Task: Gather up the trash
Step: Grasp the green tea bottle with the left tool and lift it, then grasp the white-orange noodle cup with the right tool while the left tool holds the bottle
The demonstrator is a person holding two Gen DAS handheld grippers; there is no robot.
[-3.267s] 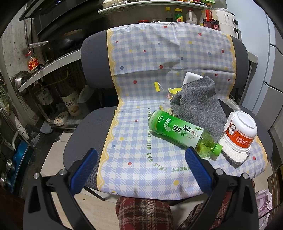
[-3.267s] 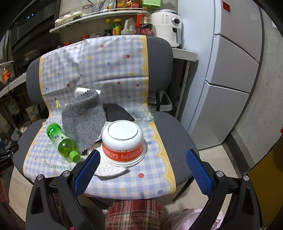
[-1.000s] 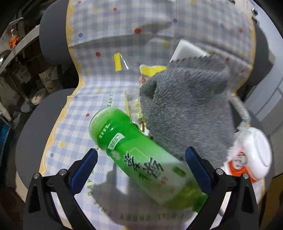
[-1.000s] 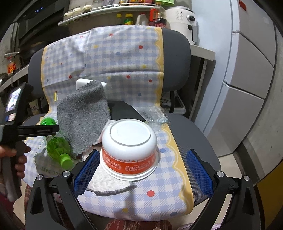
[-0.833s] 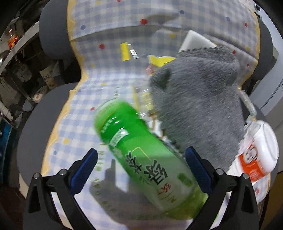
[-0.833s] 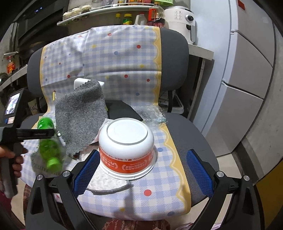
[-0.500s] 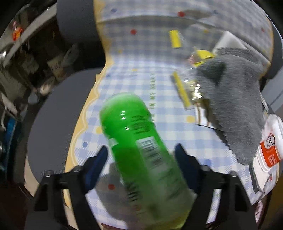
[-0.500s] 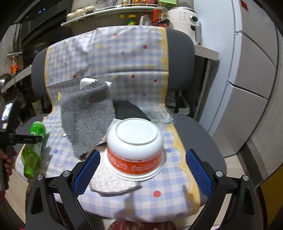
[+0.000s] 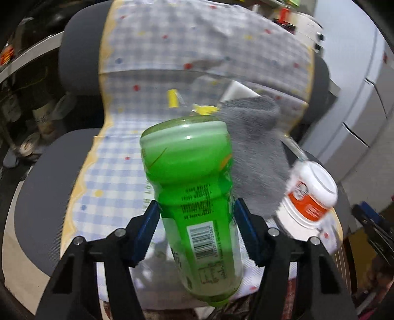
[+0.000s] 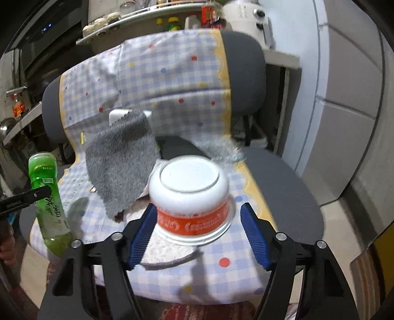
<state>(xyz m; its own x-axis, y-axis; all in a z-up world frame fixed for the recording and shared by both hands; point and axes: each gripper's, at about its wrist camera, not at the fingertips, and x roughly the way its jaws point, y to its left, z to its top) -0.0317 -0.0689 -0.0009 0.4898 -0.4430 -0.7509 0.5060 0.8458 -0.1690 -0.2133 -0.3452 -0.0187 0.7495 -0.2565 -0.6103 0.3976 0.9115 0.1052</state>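
My left gripper point(image 9: 195, 216) is shut on a green tea bottle point(image 9: 194, 194) and holds it above the chair seat, base pointing away from me. The bottle also shows in the right wrist view point(image 10: 48, 197), lifted at the chair's left edge. An upside-down white and orange noodle bowl point(image 10: 190, 197) stands on the checked seat cover point(image 10: 236, 268). My right gripper point(image 10: 198, 231) is open, its blue fingers on either side of the bowl's near side. Small yellow wrappers point(image 9: 172, 98) lie near the backrest.
A grey cloth point(image 10: 120, 160) drapes over a white object in the middle of the seat. A dark flat item point(image 10: 177, 147) and clear plastic point(image 10: 221, 147) lie behind the bowl. A white fridge point(image 10: 344, 103) stands right; kitchen shelves point(image 10: 138, 17) behind.
My left gripper closed on the green bottle and lifted it off the seat, turning it base-forward. My right gripper moved in toward the bowl.
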